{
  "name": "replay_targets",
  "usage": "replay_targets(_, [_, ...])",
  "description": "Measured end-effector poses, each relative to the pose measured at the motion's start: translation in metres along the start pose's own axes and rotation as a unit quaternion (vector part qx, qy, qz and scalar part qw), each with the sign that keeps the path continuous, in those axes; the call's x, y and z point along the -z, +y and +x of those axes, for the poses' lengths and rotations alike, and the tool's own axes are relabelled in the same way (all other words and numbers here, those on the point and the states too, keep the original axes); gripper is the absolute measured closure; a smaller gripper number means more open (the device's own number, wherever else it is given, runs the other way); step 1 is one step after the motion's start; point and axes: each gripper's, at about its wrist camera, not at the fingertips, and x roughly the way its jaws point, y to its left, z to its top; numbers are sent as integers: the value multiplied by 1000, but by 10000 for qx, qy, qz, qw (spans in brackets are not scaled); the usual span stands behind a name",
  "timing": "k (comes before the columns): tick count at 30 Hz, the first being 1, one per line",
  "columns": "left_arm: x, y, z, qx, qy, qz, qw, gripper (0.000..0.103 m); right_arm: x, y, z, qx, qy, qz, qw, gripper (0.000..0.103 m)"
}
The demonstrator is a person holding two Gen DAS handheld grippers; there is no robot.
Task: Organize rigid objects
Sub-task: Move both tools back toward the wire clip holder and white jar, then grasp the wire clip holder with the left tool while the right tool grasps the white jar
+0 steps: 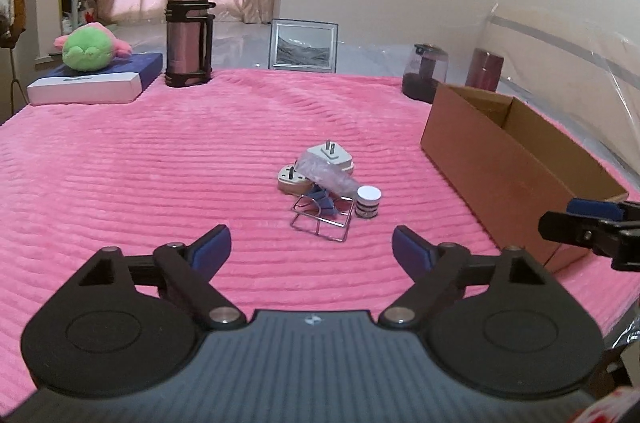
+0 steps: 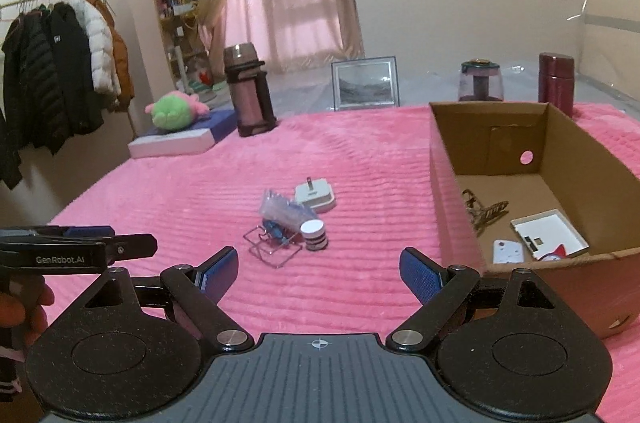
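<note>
A small pile of objects (image 1: pixel 326 191) lies on the pink surface (image 1: pixel 160 163), left of the cardboard box (image 2: pixel 500 207). Left gripper (image 1: pixel 311 249), spread wide and empty, faces it; right gripper (image 2: pixel 318 273), likewise wide, seems equally near.

L gripper (image 1: pixel 312 247) and R gripper (image 2: pixel 318 275) both spread wide, nothing between pads, apparently angled slightly down.

Steel thermos (image 1: pixel 188 33), green plush toy (image 1: pixel 89 48) on a flat box (image 1: pixel 96 83), framed picture (image 1: pixel 303 44), coat rack (image 2: pixel 60 71)
</note>
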Motion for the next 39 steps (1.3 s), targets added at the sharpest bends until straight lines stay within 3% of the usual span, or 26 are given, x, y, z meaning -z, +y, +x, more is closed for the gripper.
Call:
replay_targets(17, [13, 25, 71, 518, 266, 322, 9978, 8, 21, -1, 63, 148, 333, 26, 9993, 18])
replay_targets(28, [8, 21, 138, 794, 542, 684, 9930, 7, 28, -11, 110, 244, 510, 141, 9983, 18])
replay_targets(39, [2, 8, 194, 968, 565, 1077, 9878, 10, 29, -26, 141, 332, 644, 234, 9971, 18])
